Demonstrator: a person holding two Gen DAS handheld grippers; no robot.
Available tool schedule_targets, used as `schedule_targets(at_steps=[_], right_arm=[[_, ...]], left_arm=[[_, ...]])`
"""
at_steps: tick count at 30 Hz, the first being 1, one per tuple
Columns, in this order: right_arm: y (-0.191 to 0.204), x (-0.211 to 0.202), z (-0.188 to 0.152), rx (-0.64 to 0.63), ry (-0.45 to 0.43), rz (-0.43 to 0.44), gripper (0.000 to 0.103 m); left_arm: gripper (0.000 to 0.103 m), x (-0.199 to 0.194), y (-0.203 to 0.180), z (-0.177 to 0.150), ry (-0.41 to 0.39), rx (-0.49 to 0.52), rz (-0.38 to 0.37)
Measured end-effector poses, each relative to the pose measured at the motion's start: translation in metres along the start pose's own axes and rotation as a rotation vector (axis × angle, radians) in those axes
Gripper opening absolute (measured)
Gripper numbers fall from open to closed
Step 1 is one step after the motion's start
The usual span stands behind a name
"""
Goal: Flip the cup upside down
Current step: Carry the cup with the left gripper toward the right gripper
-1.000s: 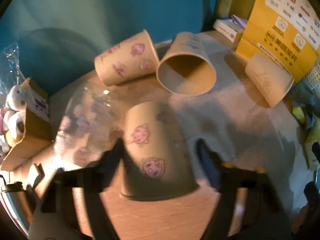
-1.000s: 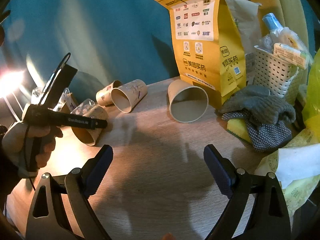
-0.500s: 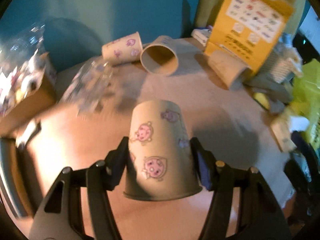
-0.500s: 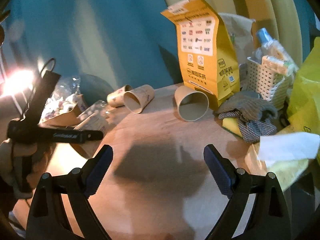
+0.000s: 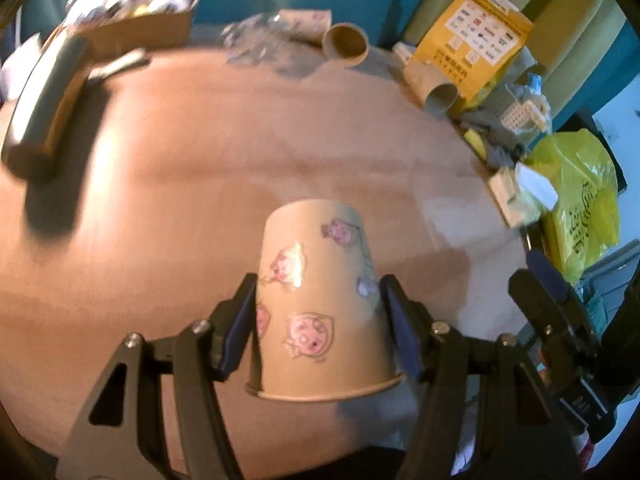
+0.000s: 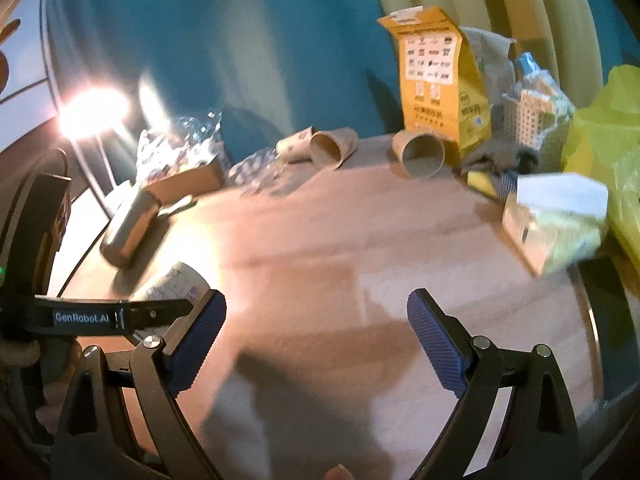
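Cup (image 5: 320,304): gripped in my left tongs (image 5: 320,320), pads pressed on both sides near the rim. Axis about upright, base up and away from me, mouth down toward the table (image 5: 180,184); whether the rim touches, I cannot tell. Right tongs (image 6: 316,332): open, empty, to the cup's right. Left hand is the one to set it down.

This looks like a room in a home. A round wooden bench (image 6: 320,240) is crowded with a yellow paper bag (image 6: 436,76), a white plastic basket (image 6: 536,120), a yellow plastic bag (image 6: 608,128) and a bright lamp (image 6: 90,110).
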State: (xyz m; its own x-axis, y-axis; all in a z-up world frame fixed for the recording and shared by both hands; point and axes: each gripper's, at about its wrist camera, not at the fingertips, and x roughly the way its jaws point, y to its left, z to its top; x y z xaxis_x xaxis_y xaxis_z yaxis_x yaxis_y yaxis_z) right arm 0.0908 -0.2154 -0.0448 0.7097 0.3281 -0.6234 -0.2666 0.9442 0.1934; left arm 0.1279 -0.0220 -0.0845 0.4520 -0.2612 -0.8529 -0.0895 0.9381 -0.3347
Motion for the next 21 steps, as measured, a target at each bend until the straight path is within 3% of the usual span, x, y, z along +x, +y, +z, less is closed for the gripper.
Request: schedule_targets(at_steps=[7, 19, 20, 21], right_arm=[[0.012, -0.006, -0.026, -0.003, 0.038, -0.003, 0.094], [0.012, -0.004, -0.028, -0.011, 0.052, -0.002, 0.094], [0.012, -0.003, -0.028, -0.011, 0.052, -0.003, 0.094], [0.013, -0.003, -0.028, -0.011, 0.052, -0.004, 0.094]], left_arm=[[0.062, 0.003, 0.006, -0.027, 0.015, -0.007, -0.005], [0.065, 0.014, 0.01, -0.025, 0.041, -0.008, 0.026], [0.07, 0.014, 0.009, -0.025, 0.041, -0.002, 0.034], [0.081, 0.014, 0.009, -0.025, 0.037, 0.0, 0.041]])
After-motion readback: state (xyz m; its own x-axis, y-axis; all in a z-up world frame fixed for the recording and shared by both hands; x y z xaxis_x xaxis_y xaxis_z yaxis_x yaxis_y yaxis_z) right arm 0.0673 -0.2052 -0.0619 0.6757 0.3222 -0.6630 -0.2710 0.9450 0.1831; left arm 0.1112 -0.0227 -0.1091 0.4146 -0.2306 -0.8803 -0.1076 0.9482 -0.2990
